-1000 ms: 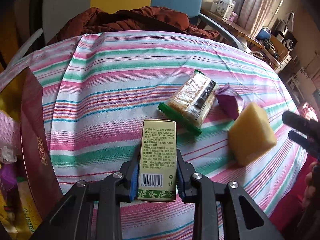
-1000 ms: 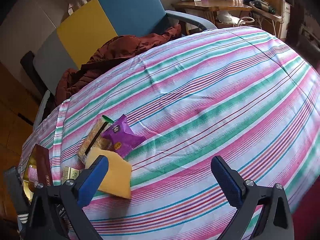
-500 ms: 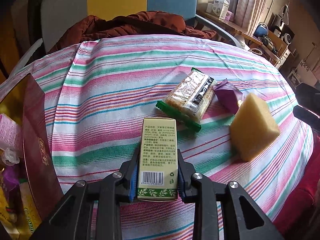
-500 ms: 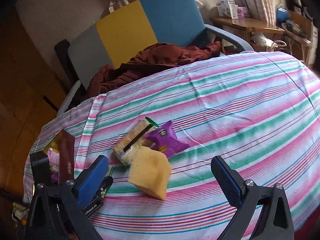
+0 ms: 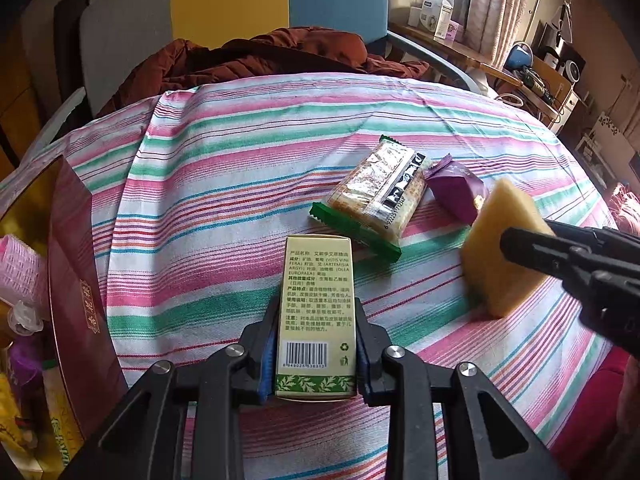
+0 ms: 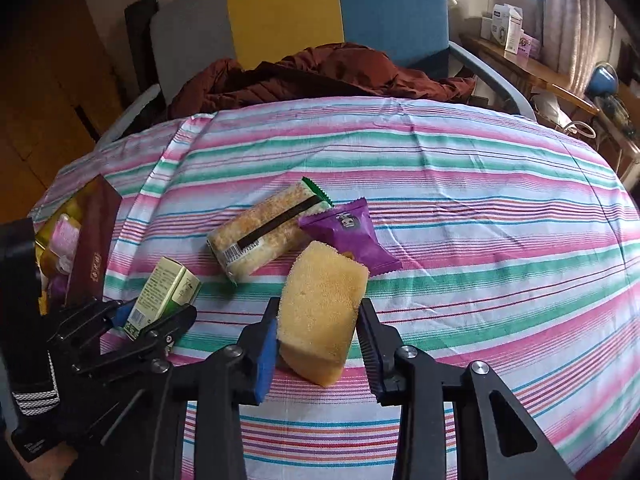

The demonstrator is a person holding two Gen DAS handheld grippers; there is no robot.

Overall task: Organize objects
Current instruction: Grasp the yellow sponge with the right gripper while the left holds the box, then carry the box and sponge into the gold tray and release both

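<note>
left claw (image 5: 316,356) clamped on green box (image 5: 318,300) above tabletop (image 5: 224,200) | right claw (image 6: 316,344), wide 1 s ago, now narrowed around yellow sponge (image 6: 324,304), left pad touching, right just off | sponge pickup appears imminent

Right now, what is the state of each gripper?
Left gripper: shut on the green box.
Right gripper: fingers around the sponge, grip uncertain.

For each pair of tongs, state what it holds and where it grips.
Left tongs clamp the green box near its barcode end. Right tongs straddle the yellow sponge; contact unclear.
</note>
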